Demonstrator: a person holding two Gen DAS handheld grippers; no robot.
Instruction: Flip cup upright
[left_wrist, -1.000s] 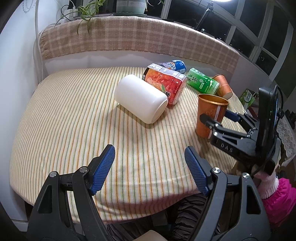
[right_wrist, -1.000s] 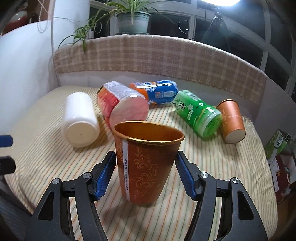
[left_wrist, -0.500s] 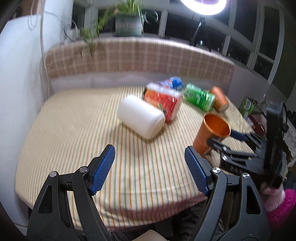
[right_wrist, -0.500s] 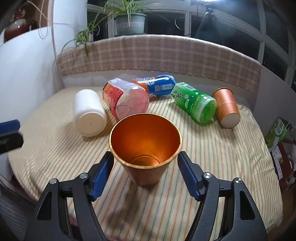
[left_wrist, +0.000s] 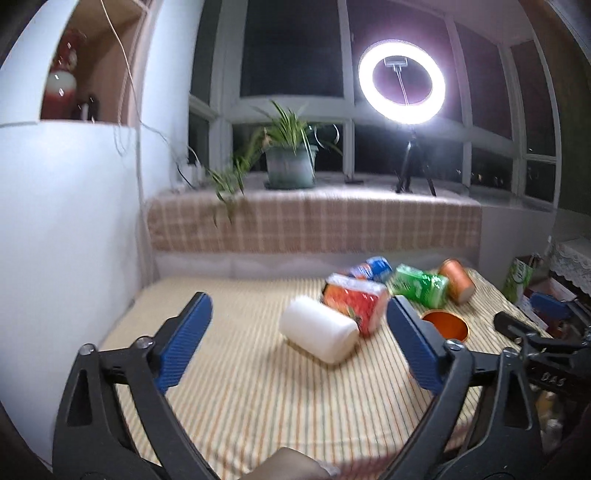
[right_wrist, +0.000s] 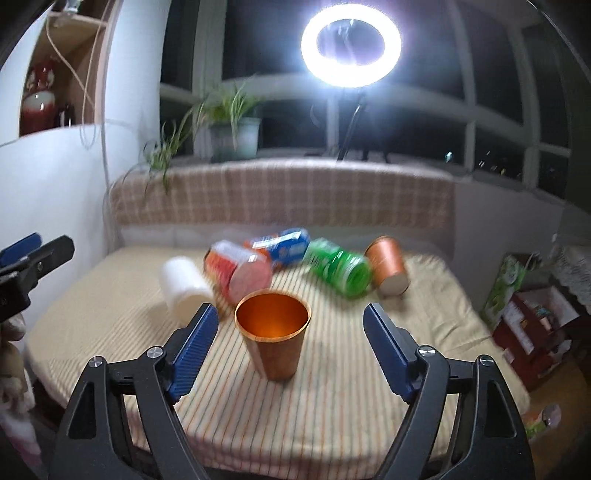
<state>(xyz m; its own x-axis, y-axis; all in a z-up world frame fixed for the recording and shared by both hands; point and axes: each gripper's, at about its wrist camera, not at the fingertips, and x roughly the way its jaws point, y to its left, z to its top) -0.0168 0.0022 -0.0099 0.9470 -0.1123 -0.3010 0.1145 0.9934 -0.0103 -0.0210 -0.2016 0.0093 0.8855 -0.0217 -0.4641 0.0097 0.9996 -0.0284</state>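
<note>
Cup: the copper cup stands on its base on the striped tabletop, mouth up; the flip looks done.
Just changed: a second ago the right gripper had its fingers close on either side of the cup wall; now they stand well clear of it and the whole rig has drawn back and tipped upward, so the ring light has come into view; I'd call that a release and retreat.
Right fingers: spread wide, nothing between them but air; the cup sits ahead of the gap, touching neither pad.
Left fingers: the left gripper is wide apart too, holding nothing; it has also lifted away from the tabletop since a second ago.
Axis: the cup's long axis runs vertical, rim to the ceiling, narrow base down; any slight lean may only be the lens.
Where: near the front edge, just in front of the red carton and the white bottle, both on their sides.
Neighbours: a second copper cup still lies on its side at the back beside the green bottle; motion blur makes its exact resting pose hard to read.
What it means: this cup needs nothing more, I judge; the lying one would be next if it counts.
</note>
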